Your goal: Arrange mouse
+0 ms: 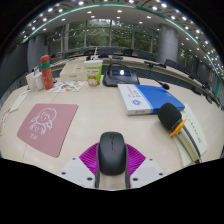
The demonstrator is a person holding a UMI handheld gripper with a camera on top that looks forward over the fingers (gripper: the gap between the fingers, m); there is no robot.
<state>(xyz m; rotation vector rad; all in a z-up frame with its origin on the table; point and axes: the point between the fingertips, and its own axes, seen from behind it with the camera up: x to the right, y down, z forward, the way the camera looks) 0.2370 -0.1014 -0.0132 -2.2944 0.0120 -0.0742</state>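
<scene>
A black computer mouse (111,152) sits between my gripper's (111,160) two fingers, its nose pointing away from me. The magenta pads (90,157) press against both of its sides, so the fingers are shut on it. The mouse is held low over the light tabletop (90,120). A pink mouse mat (45,125) with a white drawing lies on the table ahead and to the left of the fingers.
A white box with a blue book (148,98) lies ahead to the right. A yellow and black tool (172,120) is to the right. A laptop (122,76), a green-labelled cup (94,74) and a red bottle (45,72) stand farther back.
</scene>
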